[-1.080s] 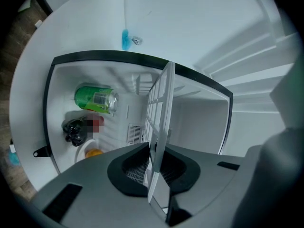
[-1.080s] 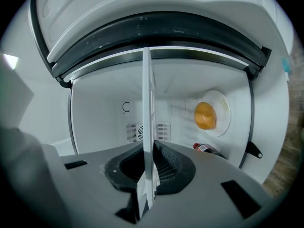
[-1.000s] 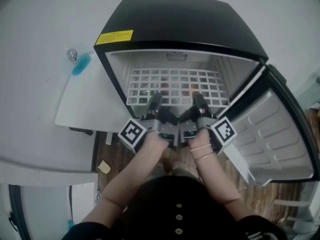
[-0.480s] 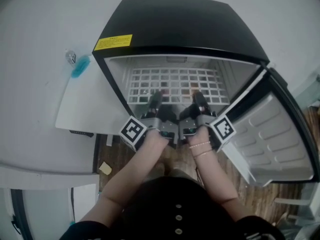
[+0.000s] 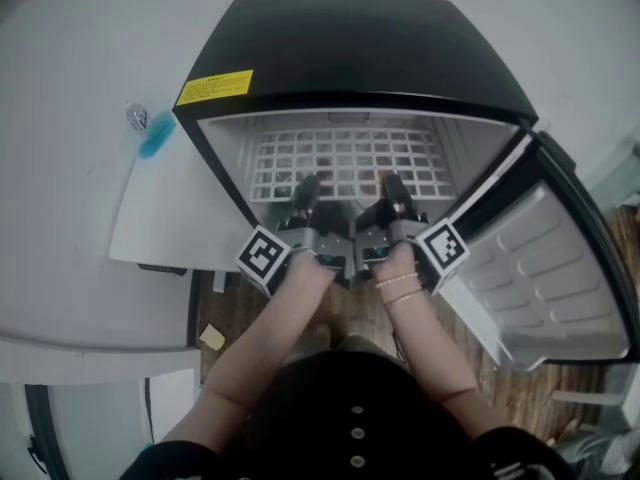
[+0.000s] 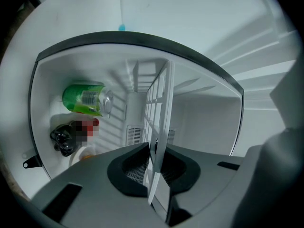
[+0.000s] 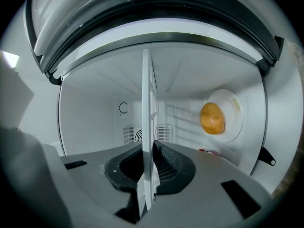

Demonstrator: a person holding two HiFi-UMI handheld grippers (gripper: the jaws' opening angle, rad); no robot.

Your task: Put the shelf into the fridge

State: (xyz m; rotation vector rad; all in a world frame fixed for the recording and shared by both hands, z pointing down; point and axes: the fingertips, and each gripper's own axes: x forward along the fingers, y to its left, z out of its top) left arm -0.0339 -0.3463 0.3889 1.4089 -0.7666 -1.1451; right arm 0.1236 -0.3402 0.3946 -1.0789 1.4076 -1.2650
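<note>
1. The black fridge [image 5: 360, 48] stands with its door [image 5: 560, 278] swung wide to the right.
2. The white grid shelf [image 5: 345, 158] lies level inside the fridge, its back edge near the rear wall and its front edge at the opening.
3. The left gripper [image 5: 304, 192] has its fingers closed on the shelf's front edge, left of centre; the left gripper view shows the shelf edge-on, pinched between both pads.
4. The right gripper [image 5: 392, 189] clamps the same front edge, just beside the left gripper, fingers closed on it.
5. Inside the fridge, a green bottle [image 6: 85, 99] lies on its side, and an orange fruit [image 7: 212, 118] sits on a white plate [image 7: 233, 109].
</note>
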